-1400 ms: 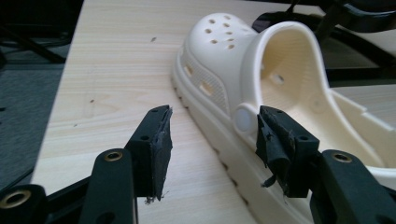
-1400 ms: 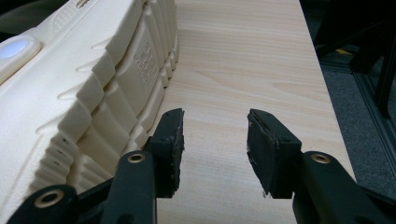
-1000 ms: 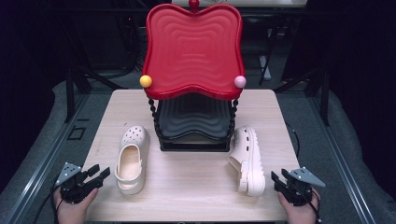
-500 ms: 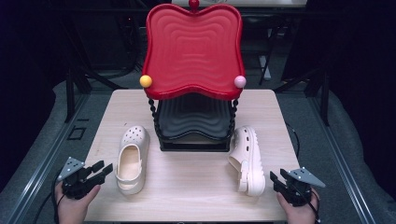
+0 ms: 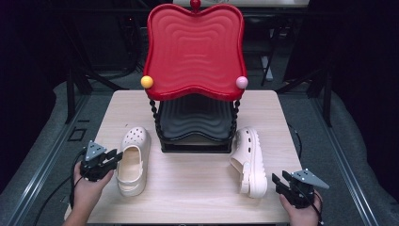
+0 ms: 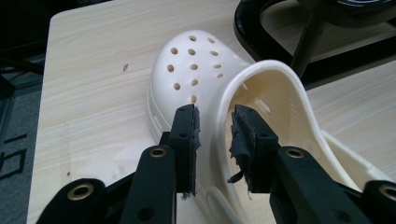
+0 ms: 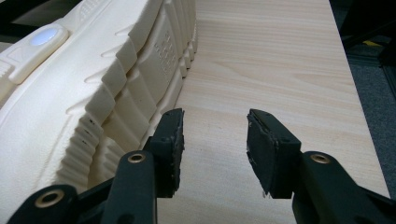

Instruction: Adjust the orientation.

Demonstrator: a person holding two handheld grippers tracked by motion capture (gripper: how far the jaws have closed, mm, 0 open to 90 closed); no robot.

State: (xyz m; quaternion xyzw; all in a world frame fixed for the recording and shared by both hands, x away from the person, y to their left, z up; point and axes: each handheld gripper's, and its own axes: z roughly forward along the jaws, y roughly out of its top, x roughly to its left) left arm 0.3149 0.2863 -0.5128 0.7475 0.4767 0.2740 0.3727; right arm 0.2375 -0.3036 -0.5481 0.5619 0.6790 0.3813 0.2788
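Note:
Two cream clogs lie on the wooden table (image 5: 197, 188). The left clog (image 5: 133, 160) rests sole down, toe pointing away from me. My left gripper (image 5: 114, 157) is at its left side; in the left gripper view the left gripper (image 6: 215, 135) is shut on the left clog (image 6: 196, 70), a pad on each side of the opening's rim. The right clog (image 5: 249, 160) lies tipped on its side. My right gripper (image 5: 278, 179) stands open just behind its heel; in the right gripper view the right gripper (image 7: 215, 140) has bare table between its jaws and the ribbed sole (image 7: 93, 93) beside its left jaw.
A two-tier rack stands mid-table, with a red wavy tray (image 5: 194, 52) on top and a black tray (image 5: 195, 117) below. Its black base (image 6: 280, 56) lies just beyond the left clog. Bare table lies between the clogs.
My left gripper has moved forward and right, from the table's front-left corner to the left clog's rim, and closed on it. The right gripper has barely shifted.

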